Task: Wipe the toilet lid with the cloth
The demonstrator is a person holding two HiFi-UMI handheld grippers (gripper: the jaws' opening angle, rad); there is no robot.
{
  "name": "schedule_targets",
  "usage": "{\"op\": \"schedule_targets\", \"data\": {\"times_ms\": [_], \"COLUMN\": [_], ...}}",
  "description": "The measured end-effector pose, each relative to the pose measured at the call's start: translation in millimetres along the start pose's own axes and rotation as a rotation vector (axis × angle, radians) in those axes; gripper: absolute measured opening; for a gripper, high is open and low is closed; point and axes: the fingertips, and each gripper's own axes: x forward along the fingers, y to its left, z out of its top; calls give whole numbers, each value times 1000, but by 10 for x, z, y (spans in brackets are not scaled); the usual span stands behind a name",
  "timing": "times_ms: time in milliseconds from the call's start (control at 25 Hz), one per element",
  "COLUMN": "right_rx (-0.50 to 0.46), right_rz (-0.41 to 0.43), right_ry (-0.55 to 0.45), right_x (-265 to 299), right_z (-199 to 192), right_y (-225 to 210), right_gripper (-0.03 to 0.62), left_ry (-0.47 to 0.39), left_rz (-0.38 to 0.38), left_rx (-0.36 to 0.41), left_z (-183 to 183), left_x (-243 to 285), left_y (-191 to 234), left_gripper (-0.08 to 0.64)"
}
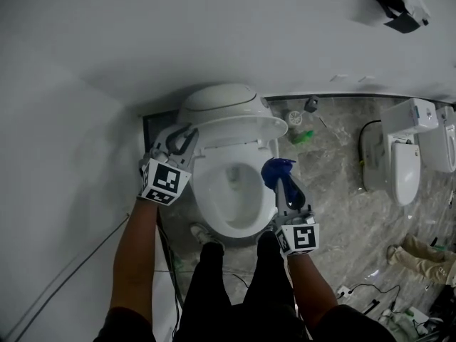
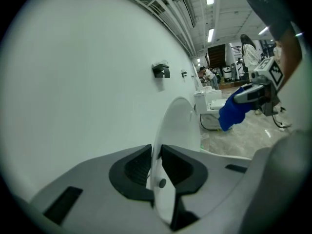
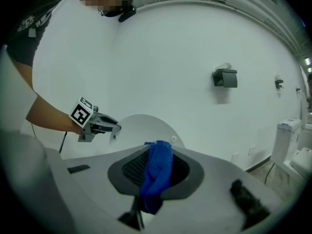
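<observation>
**Lid pinched on the left, cloth up on the right**

White wall (image 1: 142, 34) fills the top and left of the head view; grey marbled floor (image 1: 342, 212) runs off to the right. I am looking steeply down on a toilet (image 1: 231, 198) set against that wall, with my own dark trouser legs below it.

- Lid (image 1: 239, 128): raised off the bowl. The right gripper view shows it as a pale round disc standing in front of the wall.
- Left gripper (image 1: 187, 137): at the lid's left edge. Its own view shows the thin white rim running straight between the two dark pads, with both pads closed in against it. Narrow gap, firm pinch, nothing else in the jaws.
- Right gripper (image 1: 283, 184): over the right side of the bowl rim, pointing toward the lid.
- Cloth (image 1: 276, 169): blue, bunched. The right jaws are clamped on it, with a fold standing above the pads and a tail hanging below them. It sits clear of the lid, off to the lid's right. Whether it brushes the bowl rim I cannot tell.

Elsewhere:
- Second toilet (image 1: 399, 148) stands well to the right along the same wall.
- Small dark box (image 1: 400, 6) is mounted high on the wall.
- Green bottle (image 1: 303, 137) lies on the floor just right of the toilet's base.
</observation>
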Motion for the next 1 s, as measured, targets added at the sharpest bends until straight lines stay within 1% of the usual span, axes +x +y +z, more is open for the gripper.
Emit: {"op": "schedule_targets", "data": {"times_ms": [160,280,400,600,680,800,880,1000], "right_rx": [-17,-81,-123,-105,-94,-99,-88,-56], "right_rz": [-88,-134,-167,-193,-193,-172,-160,-156], "right_ry": [-21,-18,-29,-54,-65,-81,-81,-77], "right_x": [-209,-440,-732,-1071,-1154,-1242,-1326,-1446], "right_z": [74,104,124,158,181,136,7,-167], "right_y": [-118,-149,-160,-223,-249,-223,-202,-201], "right_gripper": [58,58,58,58,58,58,58,58], "left_ry": [-27,-47,-54,-16,9,49,87,164], "left_rz": [-58,-111,-162,-202,-226,-266,-304,-373], "left_rx": [-14,-27,9,55,99,194,246,324], "left_z": [-9,-32,-101,-277,-349,-536,-745,-1112], "left_x": [-181,-331,-547,-797,-879,-1032,-1136,-1236], "left_y": [-191,-439,-780,-1256,-1440,-1778,-2096,-2624], "left_gripper": [66,61,57,55,57,60,75,101]}}
